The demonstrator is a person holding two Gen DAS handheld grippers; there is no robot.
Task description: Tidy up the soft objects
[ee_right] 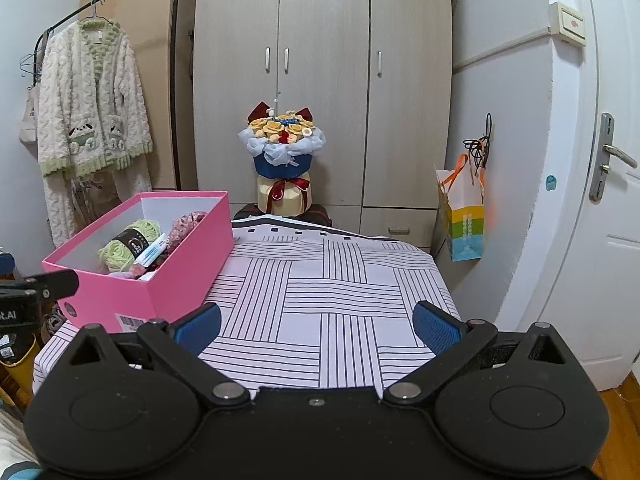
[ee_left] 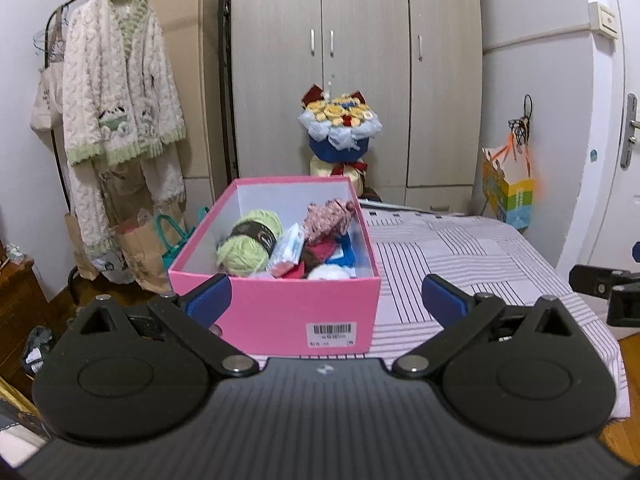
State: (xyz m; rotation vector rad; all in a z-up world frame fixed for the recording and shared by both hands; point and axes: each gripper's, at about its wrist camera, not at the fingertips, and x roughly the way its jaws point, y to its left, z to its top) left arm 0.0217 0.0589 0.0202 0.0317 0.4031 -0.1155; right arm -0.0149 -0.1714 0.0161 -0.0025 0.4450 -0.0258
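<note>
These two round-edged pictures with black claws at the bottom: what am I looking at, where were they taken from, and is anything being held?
There is no robot here. A person carries a hand-held two-finger gripper in each hand, and a wide-angle camera on each looks forward along its fingers. One picture comes from the left gripper, the other from the right gripper. The blue parts are finger pads. Both grippers are open and hold nothing.

In front lies a surface under a striped cloth. On it stands an open pink box holding soft things: a green yarn ball, pinkish yarn and other pieces I cannot name. The left gripper faces the box; the right faces bare cloth. Behind stand a bouquet and a wardrobe.
</note>
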